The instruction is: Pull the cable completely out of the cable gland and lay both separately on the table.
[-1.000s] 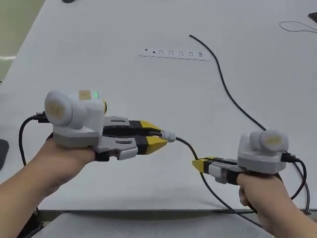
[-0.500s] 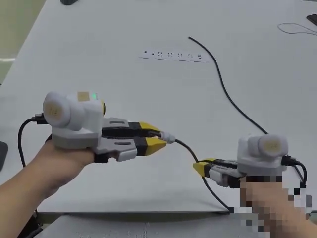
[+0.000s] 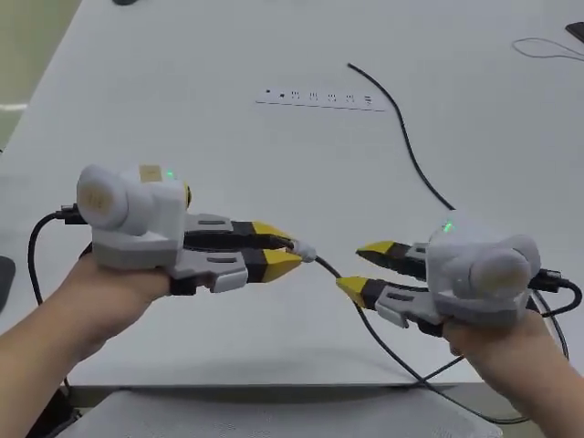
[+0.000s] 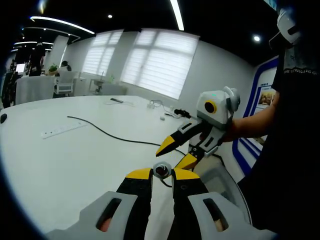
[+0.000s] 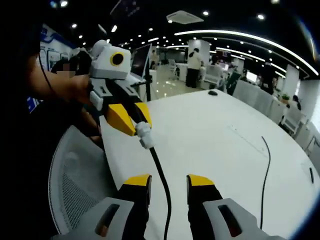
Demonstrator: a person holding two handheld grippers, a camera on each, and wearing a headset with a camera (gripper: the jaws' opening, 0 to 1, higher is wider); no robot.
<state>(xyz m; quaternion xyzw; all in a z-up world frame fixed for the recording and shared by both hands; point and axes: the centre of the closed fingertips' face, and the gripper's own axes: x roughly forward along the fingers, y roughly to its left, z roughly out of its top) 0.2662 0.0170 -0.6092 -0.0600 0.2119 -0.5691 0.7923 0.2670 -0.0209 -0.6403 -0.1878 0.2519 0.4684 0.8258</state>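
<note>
Black cable (image 3: 415,173) from cable gland (image 3: 306,253) across table (image 3: 182,109) edge

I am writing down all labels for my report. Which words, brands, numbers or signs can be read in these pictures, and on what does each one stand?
No text can be read with certainty.
Power strip on the table: small dark marks by the sockets, too small to read.
Black shirt in the left gripper view: one pale printed line, too blurred to read.
Blue wall board behind the person: pale print, too blurred to read.

Bright ceiling strips (image 5: 220,34); soft shadows; fisheye edges warped.
</note>
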